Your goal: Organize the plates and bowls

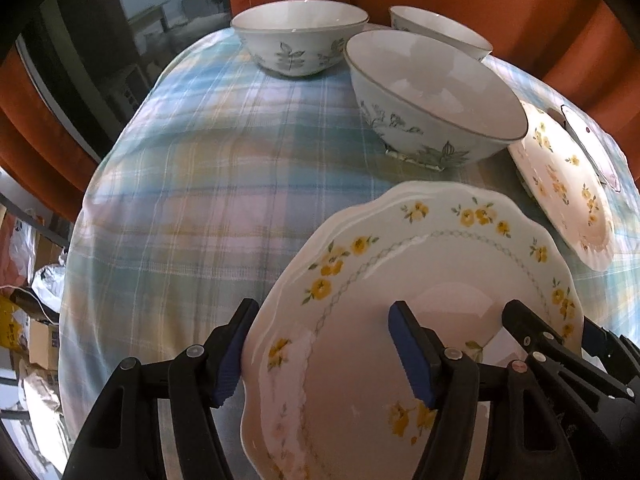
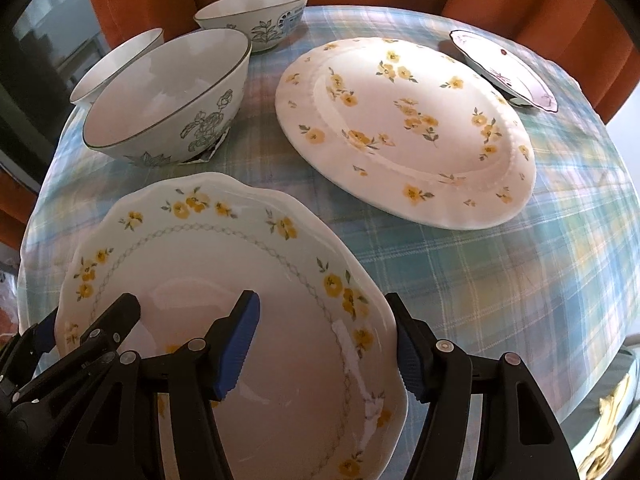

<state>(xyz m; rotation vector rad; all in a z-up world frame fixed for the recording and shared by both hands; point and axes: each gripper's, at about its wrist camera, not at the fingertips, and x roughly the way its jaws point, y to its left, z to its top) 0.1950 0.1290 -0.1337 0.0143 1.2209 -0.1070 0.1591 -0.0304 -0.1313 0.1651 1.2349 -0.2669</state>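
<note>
The scalloped plate (image 1: 420, 320) is straddled at opposite rims by the left tool (image 1: 324, 354) and right tool (image 2: 324, 346), both open, seemingly for a balanced two-sided lift off the worktop (image 1: 200, 184).

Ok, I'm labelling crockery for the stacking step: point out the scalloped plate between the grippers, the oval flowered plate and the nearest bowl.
scalloped plate (image 2: 224, 248), right wrist view, on its far rim band.
oval flowered plate (image 2: 404, 128), right wrist view, on its centre.
nearest bowl (image 1: 436, 80), left wrist view, on its inner wall.

Soft daylight, glossy glare, strong fisheye bending, dark corners.
</note>
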